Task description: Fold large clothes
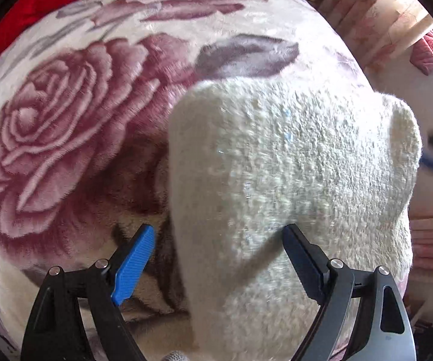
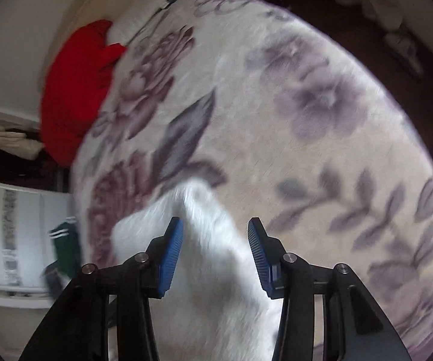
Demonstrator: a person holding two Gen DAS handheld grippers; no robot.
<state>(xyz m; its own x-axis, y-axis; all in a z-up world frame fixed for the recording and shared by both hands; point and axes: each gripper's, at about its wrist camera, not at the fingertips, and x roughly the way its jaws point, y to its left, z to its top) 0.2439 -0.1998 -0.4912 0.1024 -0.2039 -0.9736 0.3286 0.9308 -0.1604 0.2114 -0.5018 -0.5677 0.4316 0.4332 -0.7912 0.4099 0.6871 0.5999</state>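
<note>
A thick cream fleece garment (image 1: pixel 291 180), the piece to be folded, lies bunched on a bed covered by a rose-print blanket (image 1: pixel 60 138), with a red cloth (image 1: pixel 36 3) at the far edge. The left gripper (image 1: pixel 216 240) has its 2 fingers spread wide, the fleece lying between them unclamped; the right gripper (image 2: pixel 215 240), in a blurred view, is likewise spread around the garment's nearer end. This looks like the grasping step, and next both likely need to pinch an edge.
</note>
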